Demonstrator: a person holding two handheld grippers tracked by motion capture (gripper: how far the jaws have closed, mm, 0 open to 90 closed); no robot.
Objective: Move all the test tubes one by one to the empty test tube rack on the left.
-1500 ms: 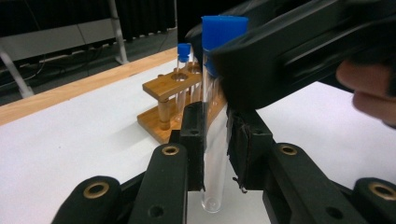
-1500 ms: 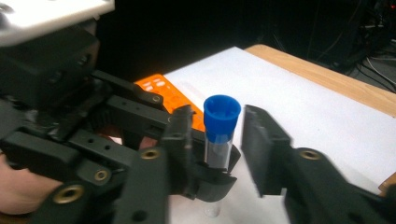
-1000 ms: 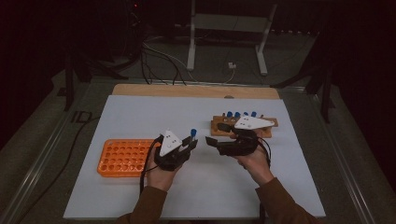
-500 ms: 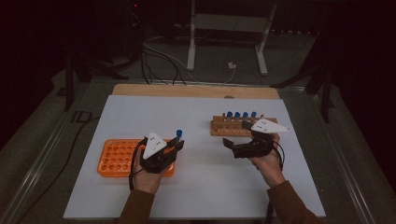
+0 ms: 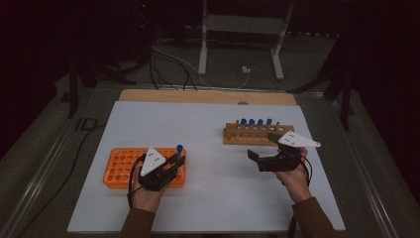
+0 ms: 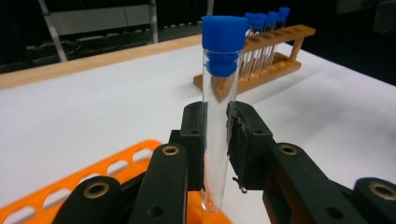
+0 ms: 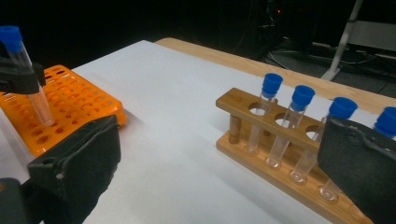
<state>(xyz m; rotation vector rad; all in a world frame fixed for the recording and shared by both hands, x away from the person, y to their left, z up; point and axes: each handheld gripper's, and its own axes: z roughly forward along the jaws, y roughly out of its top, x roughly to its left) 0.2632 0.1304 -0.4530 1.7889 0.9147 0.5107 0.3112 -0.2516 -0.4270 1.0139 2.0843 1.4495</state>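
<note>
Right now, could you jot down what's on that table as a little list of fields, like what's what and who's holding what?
Surface: white table
Left gripper: fingers shut on a clear test tube with a blue cap, upright, lower end over the orange rack
Right gripper: open, holding nothing, near the wooden rack
Wooden rack: four blue-capped tubes standing in a row, some holes free
Orange rack: many holes, no tube standing in it

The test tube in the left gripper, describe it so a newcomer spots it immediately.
Find the orange rack at the white mat's left. Just above its right end, the left gripper clamps a clear blue-capped tube upright. The other blue-capped tubes stand in the wooden rack.
</note>
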